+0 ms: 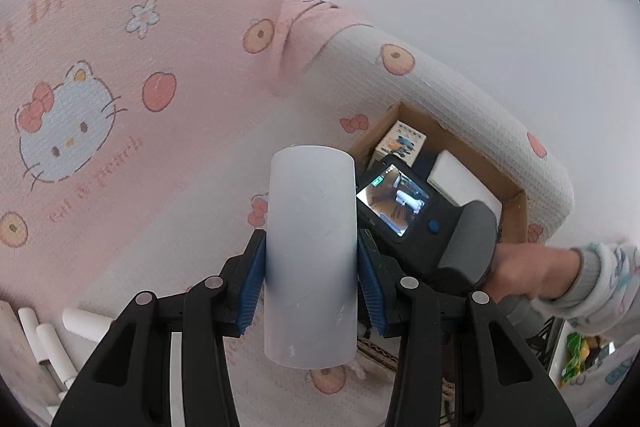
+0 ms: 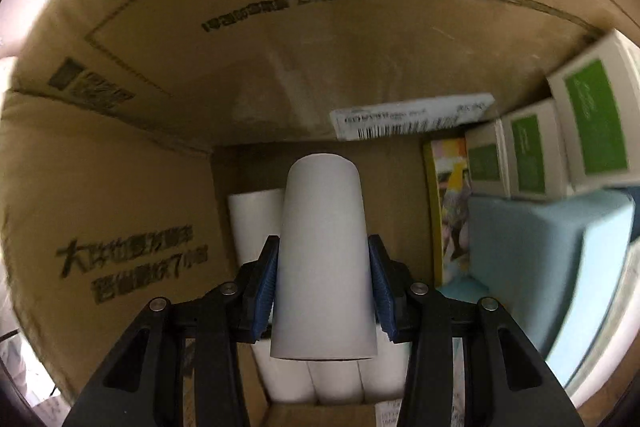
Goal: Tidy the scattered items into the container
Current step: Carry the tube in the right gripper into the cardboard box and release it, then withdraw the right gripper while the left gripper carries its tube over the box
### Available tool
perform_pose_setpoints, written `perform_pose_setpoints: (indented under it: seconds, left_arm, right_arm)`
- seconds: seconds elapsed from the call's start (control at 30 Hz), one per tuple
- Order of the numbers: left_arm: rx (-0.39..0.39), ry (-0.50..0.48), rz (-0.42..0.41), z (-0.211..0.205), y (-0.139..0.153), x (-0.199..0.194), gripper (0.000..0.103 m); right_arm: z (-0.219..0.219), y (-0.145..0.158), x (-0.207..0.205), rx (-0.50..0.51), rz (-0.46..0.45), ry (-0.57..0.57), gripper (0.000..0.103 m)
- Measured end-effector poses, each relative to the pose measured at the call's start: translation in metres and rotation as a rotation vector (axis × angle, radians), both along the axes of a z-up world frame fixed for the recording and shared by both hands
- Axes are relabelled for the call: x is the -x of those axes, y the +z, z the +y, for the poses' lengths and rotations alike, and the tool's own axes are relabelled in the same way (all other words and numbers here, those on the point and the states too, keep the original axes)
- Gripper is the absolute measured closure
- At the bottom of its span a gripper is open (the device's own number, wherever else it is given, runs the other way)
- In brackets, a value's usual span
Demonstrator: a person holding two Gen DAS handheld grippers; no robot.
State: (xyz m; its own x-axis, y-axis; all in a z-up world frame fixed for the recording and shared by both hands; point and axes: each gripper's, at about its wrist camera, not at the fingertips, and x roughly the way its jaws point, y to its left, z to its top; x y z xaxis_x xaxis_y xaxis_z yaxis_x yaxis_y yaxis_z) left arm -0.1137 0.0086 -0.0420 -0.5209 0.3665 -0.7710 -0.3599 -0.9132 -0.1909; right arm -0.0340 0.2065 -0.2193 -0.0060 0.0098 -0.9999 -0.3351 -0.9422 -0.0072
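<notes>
Cardboard box (image 2: 280,67) holds white tubes (image 2: 256,215), green-labelled boxes (image 2: 528,159); both tools (image 1: 311,279) (image 2: 324,287) clamp tubes.

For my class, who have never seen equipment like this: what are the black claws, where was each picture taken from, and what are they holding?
No robot here: a person carries a handheld two-finger clamp in each hand, each with a camera looking along its fingers. The left camera's picture shows the left gripper clamped on a white tube above a pink cartoon-print bedcover, with more tubes lying at lower left. It also shows the person's hand lowering the other clamp into a cardboard box. The right camera looks inside that box: the right gripper grips another white tube above tubes already inside, beside green-labelled boxes.
</notes>
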Motion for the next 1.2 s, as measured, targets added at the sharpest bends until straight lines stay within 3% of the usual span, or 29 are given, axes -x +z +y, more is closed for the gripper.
perform_pose_setpoints:
  seconds: [0.1, 0.23, 0.5, 0.67, 0.77, 0.93, 1.2]
  left_arm:
    - [-0.007, 0.009, -0.013, -0.005, -0.003, 0.002, 0.055]
    - [-0.011, 0.016, -0.026, -0.007, -0.006, 0.003, 0.055]
    - [-0.029, 0.007, -0.04, -0.004, -0.011, 0.0, 0.055]
    - [-0.024, 0.003, -0.048, -0.001, -0.013, -0.001, 0.055]
    - [-0.027, 0.001, -0.054, 0.0, -0.015, -0.002, 0.055]
    - [-0.02, 0.002, -0.051, 0.001, -0.016, -0.002, 0.055]
    - [-0.019, 0.007, -0.061, -0.001, -0.019, -0.002, 0.055]
  right_arm:
    - [0.0, -0.003, 0.001, -0.029, 0.009, 0.016, 0.063]
    - [-0.004, -0.007, 0.001, 0.043, 0.012, 0.038, 0.063]
    - [0.003, -0.014, -0.004, 0.017, -0.057, 0.03, 0.062]
    - [0.016, -0.013, -0.009, 0.087, -0.053, -0.03, 0.062]
    - [0.024, -0.016, -0.011, 0.055, -0.073, -0.083, 0.062]
    - [0.036, -0.023, -0.017, 0.149, -0.079, -0.144, 0.069]
    - [0.034, -0.019, -0.02, 0.137, -0.144, -0.119, 0.069]
